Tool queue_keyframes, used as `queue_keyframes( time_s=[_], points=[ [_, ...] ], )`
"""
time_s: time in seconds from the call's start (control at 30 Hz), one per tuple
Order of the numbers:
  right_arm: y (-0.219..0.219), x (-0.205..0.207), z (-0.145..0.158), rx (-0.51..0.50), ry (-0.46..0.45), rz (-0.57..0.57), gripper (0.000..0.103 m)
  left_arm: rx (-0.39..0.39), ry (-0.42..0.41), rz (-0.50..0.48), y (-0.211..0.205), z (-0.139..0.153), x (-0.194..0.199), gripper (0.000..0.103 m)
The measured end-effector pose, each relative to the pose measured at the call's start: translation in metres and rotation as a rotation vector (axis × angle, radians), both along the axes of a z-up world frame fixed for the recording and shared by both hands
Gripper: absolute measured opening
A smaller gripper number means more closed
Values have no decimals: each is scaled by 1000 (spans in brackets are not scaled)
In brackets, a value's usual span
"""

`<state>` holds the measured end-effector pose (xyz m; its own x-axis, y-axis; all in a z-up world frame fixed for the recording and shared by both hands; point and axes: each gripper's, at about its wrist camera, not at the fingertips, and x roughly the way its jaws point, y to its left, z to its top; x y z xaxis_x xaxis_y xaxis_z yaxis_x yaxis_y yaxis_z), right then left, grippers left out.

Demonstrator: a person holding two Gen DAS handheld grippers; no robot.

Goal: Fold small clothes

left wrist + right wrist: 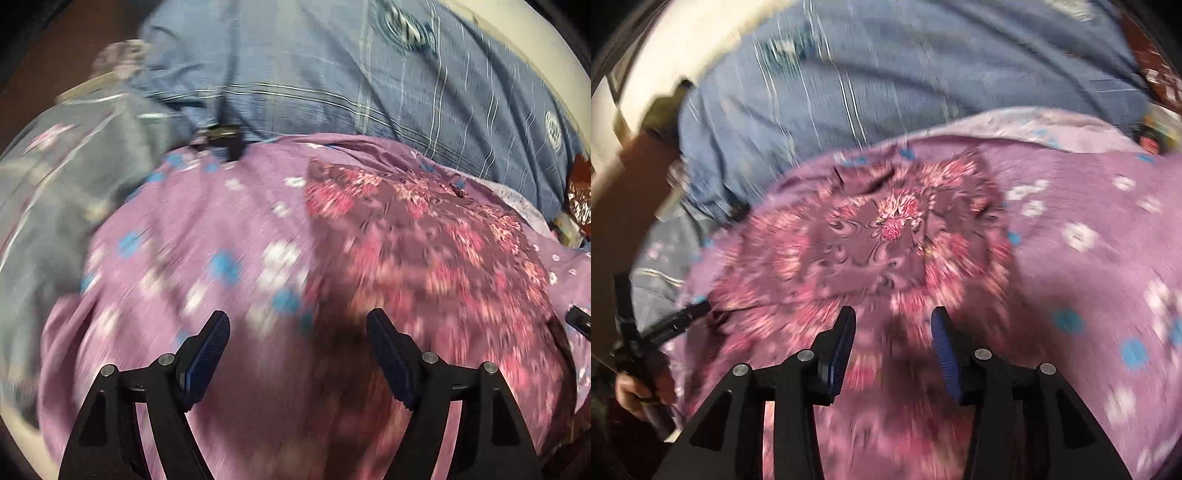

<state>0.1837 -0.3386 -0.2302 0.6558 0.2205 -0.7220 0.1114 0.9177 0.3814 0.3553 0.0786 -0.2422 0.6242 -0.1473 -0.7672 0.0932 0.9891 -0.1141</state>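
Left hand-held gripper [298, 326] stood released, jaws wide, nothing between them, above a lilac bedsheet with blue and white flowers [192, 266]. Right hand-held gripper [894, 325] stood partly parted, empty, over the maroon cloth with pink floral print [886, 236], which lay flat on the sheet. At twelve o'clock beyond lay a blue striped pillow [295, 74]. Both views were blurred.

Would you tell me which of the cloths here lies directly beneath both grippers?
The maroon cloth with pink flowers, lying atop the lilac sheet; the blue plaid cloth lies farther back.
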Motion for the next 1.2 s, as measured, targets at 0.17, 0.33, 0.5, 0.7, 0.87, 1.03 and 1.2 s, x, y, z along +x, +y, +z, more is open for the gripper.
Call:
queue_keyframes(
  time_s=[0.17, 0.33, 0.5, 0.7, 0.87, 1.03, 1.2],
  points=[
    [-20, -81, 4, 69, 3, -18, 56, -34, -4, 28, 50, -4, -94, 72],
    [-21, -143, -8, 132, 63, 11, 64, -40, 27, -24, 72, -7, -180, 41],
    [-2, -179, -33, 158, 170, 27, 64, -96, 106, -24, 90, -18, -224, 37],
    [13, -186, -61, 152, 294, -3, 63, -119, 167, 38, 95, -25, -232, 65],
    [19, -180, -85, 141, 386, -74, 63, -96, 226, 28, 88, -38, -226, 65],
    [14, -173, -103, 155, 436, -170, 63, -39, 214, -57, 67, -48, -220, 65],
    [15, -170, -122, 150, 498, -190, 27, 6, 311, -35, 69, -76, -201, 33]
  ],
)
